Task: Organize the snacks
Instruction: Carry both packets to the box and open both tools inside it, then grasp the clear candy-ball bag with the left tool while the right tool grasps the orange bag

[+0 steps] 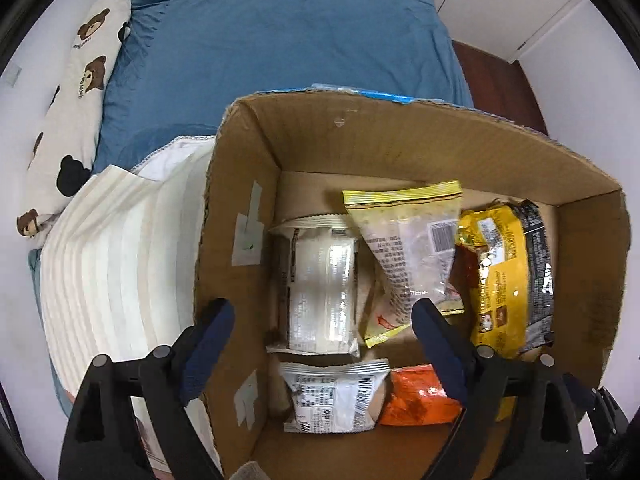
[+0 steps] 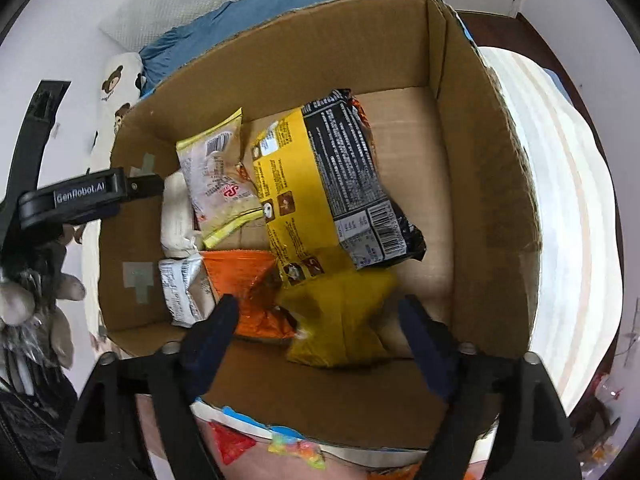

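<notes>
in the box (image 1: 248,208) on the bed (image 1: 280,40) lie six snacks: two white packs (image 1: 320,280), a pale yellow bag (image 1: 404,248), a yellow-black bag (image 2: 332,184), an orange pack (image 2: 240,276) and a mustard pack (image 2: 344,320), loosely heaped. both the left gripper (image 1: 324,332) and the right gripper (image 2: 316,320) hang over them with jaws wide, holding nothing. most packing looks done; more wrappers (image 2: 260,444) show outside the near wall, likely left to go in.
</notes>
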{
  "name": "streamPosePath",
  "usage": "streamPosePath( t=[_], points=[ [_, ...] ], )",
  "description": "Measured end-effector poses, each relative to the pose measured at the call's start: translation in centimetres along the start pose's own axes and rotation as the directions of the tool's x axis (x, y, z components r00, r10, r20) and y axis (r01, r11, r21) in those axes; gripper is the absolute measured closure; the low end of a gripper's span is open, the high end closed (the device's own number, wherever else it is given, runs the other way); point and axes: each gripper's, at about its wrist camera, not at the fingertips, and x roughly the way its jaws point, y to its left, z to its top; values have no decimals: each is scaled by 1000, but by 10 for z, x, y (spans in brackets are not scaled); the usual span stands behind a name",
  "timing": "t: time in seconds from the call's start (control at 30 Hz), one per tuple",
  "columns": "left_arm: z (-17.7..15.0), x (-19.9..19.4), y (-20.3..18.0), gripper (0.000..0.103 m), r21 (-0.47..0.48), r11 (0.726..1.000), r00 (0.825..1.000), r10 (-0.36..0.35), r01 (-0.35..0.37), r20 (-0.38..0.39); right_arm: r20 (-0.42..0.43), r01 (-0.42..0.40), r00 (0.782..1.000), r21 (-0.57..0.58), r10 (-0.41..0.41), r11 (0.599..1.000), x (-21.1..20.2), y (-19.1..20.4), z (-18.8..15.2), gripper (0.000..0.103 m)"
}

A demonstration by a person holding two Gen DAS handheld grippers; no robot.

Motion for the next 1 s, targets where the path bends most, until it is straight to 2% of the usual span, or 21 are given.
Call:
streamPosePath(
  t=[0.17,0.37,0.5,0.63,0.8,1.0],
  points=[
    [-11,-13,-4,12,0,1000,1000,-19,19,8,15,18,1000,-4,-18,1000,-4,5,1,5],
    [-38,-42,-9,12,2,1000,995,-21,20,96,51,32,998,-6,-32,999,-17,11,-6,4],
    [-68,-63,-12,12,1,1000,987,-30,30,157,83,39,996,-19,-37,999,-28,14,-17,4],
    [-97,-85,-12,12,11,1000,975,-27,25,222,129,37,991,-26,-33,999,-43,18,-31,4],
    [-133,-119,-15,12,37,999,950,-20,9,312,201,28,979,-43,-18,999,-70,25,-55,4],
    [-177,-152,-18,12,45,999,921,-32,16,388,267,-33,963,-56,47,998,-101,29,-88,4]
  ],
)
